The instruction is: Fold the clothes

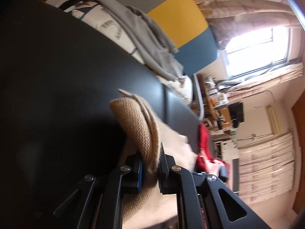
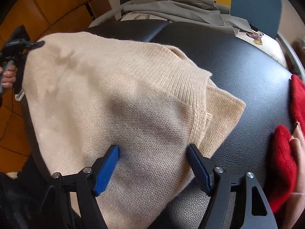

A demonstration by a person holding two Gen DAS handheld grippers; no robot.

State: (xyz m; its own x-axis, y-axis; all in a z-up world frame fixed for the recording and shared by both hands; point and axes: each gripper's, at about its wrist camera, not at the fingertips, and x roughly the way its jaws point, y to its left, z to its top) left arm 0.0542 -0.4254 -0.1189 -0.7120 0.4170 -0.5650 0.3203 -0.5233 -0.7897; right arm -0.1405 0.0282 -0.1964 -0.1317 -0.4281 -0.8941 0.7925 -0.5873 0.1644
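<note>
beige sweater [image 2: 106, 99] lay on black table [image 2: 238, 72], long axis running from left gripper [image 1: 150, 168], clamped on its ribbed hem, to right gripper [image 2: 153, 148], fingers spread over the knit.

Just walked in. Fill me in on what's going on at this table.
A person is folding a beige knit sweater on a black padded table, with a handheld gripper in each hand. The left gripper is clamped on a bunched edge of the sweater. The right gripper hovers over the sweater with its jaws open. A red garment and a grey one lie at the edges.
</note>
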